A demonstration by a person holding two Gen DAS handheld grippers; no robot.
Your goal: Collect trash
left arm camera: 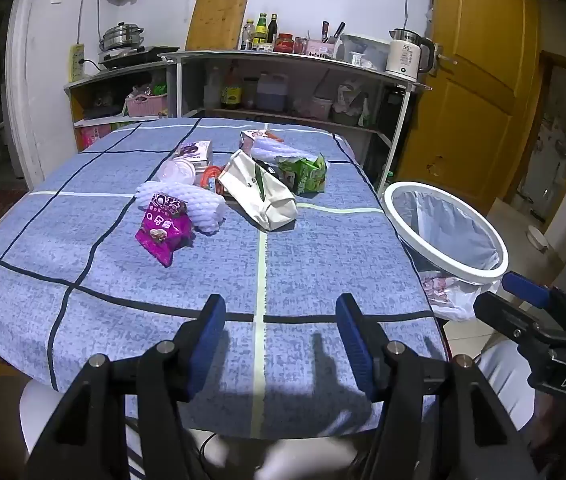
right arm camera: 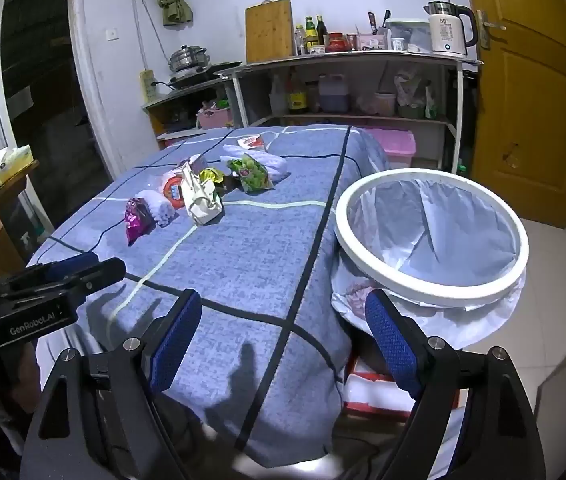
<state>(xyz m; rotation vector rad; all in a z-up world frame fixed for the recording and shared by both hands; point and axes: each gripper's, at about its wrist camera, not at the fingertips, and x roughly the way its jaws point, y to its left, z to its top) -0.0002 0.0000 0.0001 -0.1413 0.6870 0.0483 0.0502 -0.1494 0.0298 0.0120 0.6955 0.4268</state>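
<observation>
Status: collection not started. Left gripper (left arm camera: 281, 338) and right gripper (right arm camera: 283, 334) both stand wide open and empty above the near table edge. Purple snack packet (left arm camera: 163, 230), white paper bag (left arm camera: 259, 190) and green packet (left arm camera: 307, 172) lie mid-table. Lined bin (left arm camera: 447, 228) stands right of the table; approach unobstructed.

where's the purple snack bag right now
On the table's blue cloth, nearest piece of the trash pile, leaning against the white foam net: purple bag left of centre in both views.

Matt woven tablecloth (left arm camera: 323, 248), glossy purple foil packet (left arm camera: 161, 232), smooth white plastic bin rim (right arm camera: 435, 280), wooden door (right arm camera: 531, 92).
</observation>
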